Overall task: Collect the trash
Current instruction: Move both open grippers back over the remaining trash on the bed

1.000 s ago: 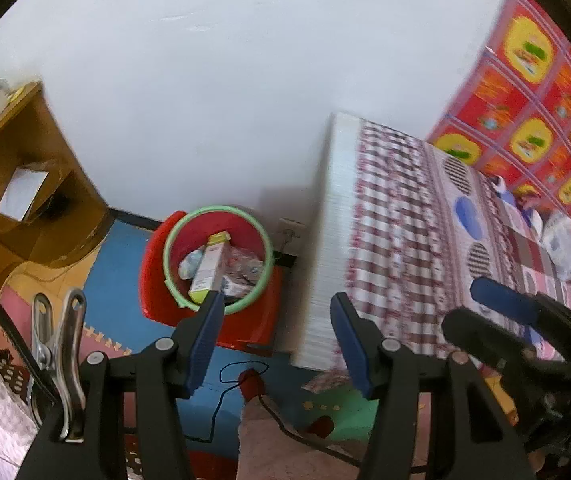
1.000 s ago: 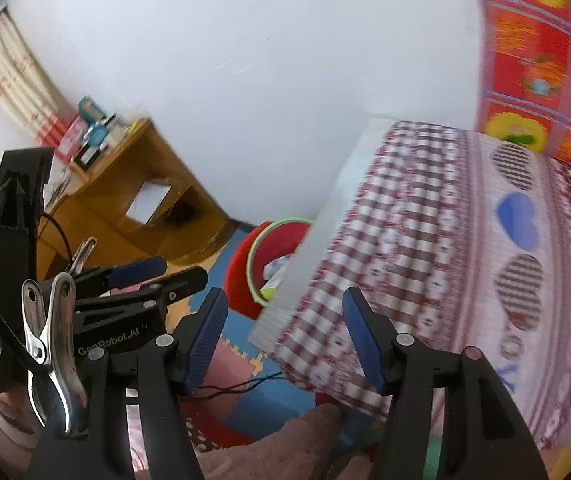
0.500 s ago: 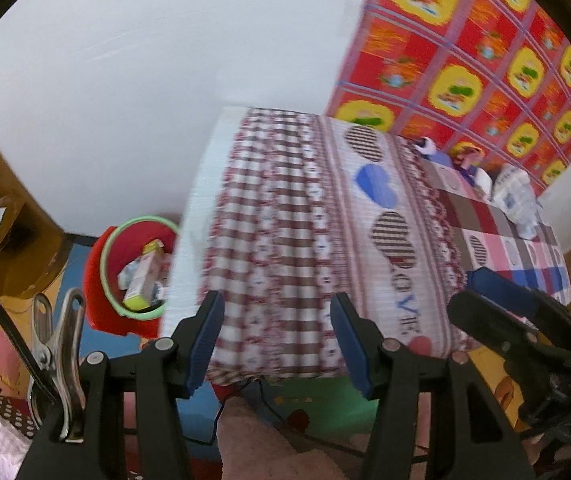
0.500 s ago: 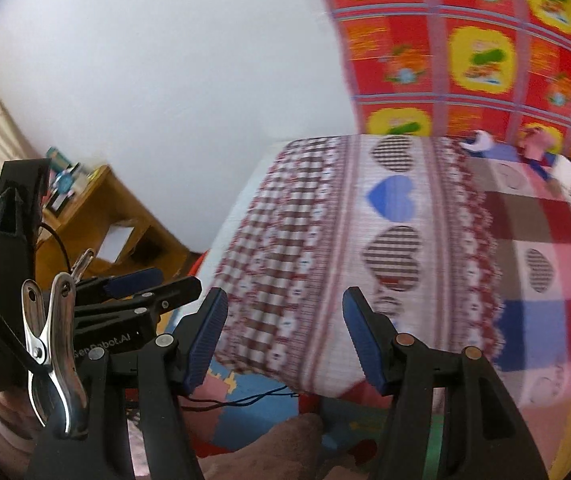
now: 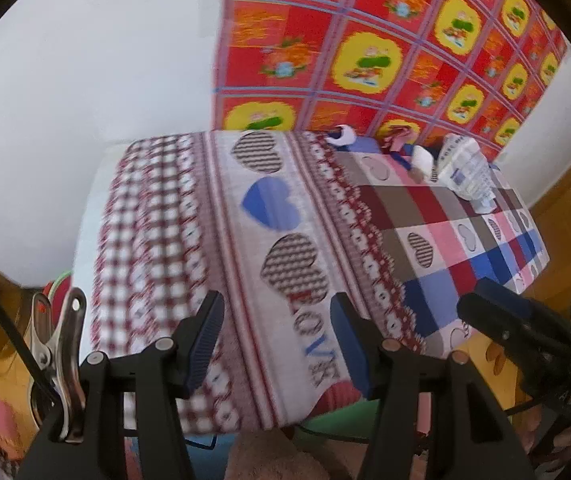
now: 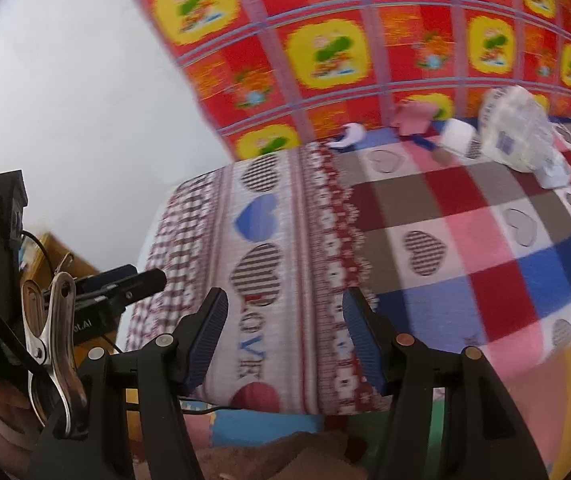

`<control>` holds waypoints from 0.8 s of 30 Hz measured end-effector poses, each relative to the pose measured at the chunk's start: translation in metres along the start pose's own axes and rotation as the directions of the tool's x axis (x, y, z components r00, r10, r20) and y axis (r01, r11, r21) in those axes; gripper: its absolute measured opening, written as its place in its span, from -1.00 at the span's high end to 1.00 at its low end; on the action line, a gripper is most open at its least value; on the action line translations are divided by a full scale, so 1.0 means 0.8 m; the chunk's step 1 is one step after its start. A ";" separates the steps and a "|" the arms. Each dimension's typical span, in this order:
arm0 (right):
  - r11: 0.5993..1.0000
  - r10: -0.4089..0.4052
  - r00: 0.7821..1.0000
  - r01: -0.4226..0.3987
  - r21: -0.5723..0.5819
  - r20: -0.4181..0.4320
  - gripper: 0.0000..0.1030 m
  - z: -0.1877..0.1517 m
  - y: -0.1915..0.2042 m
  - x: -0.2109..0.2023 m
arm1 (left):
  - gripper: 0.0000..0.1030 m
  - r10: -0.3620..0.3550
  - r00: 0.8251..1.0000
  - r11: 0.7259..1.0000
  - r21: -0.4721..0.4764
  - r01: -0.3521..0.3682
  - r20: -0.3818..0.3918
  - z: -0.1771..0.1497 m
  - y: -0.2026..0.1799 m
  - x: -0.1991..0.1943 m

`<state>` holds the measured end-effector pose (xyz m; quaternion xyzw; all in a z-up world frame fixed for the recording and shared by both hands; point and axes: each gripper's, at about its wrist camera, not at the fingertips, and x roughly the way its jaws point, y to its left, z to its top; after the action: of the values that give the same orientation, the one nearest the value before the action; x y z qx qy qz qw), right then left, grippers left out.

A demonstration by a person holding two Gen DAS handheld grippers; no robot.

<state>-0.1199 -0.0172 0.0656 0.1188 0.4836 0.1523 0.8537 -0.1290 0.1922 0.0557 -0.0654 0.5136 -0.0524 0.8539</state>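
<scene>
A crumpled clear plastic bottle with a white label (image 5: pixel 465 168) (image 6: pixel 519 136) lies at the far right end of the bed. Beside it lie a white roll (image 5: pixel 421 158) (image 6: pixel 459 138), a pink scrap (image 6: pixel 411 118) and a small white and blue piece (image 5: pixel 343 134) (image 6: pixel 349 136). My left gripper (image 5: pixel 275 340) is open and empty over the near edge of the bed. My right gripper (image 6: pixel 285 338) is open and empty, also at the near edge. Only the rim of the red bin with its green ring (image 5: pixel 59 284) shows at the left.
The bed carries a checked sheet with hearts (image 5: pixel 285 240) (image 6: pixel 445 248). A red and yellow patterned cloth (image 5: pixel 385 48) hangs on the wall behind it. A wooden desk (image 6: pixel 51 256) stands at the left. Coloured foam mats (image 6: pixel 253 420) cover the floor.
Both views have swung right, away from the red bin and the desk, onto the bed. The bottle and scraps at its far end have come into view. Both grippers stay open.
</scene>
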 end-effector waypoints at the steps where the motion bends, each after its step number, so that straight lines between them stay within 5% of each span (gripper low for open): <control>1: 1.000 -0.005 1.000 0.005 0.012 0.006 -0.20 0.002 -0.007 0.001 | -0.13 -0.015 1.000 1.000 0.017 0.015 0.001 0.008 -0.007 0.007; 11: 0.984 -0.102 0.994 0.094 0.148 0.046 -0.20 0.023 -0.077 -0.011 | -0.13 -0.081 0.997 0.980 0.181 0.083 -0.020 0.070 -0.073 0.052; 24: 0.984 -0.084 0.996 0.080 0.161 0.021 -0.20 0.068 -0.177 -0.011 | -0.13 -0.058 0.998 0.965 0.254 0.066 -0.038 0.127 -0.182 0.118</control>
<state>-0.0566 -0.1546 0.0502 0.1692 0.4869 0.0761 0.8536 0.0015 0.0397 0.0451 0.0300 0.5130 -0.1458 0.8454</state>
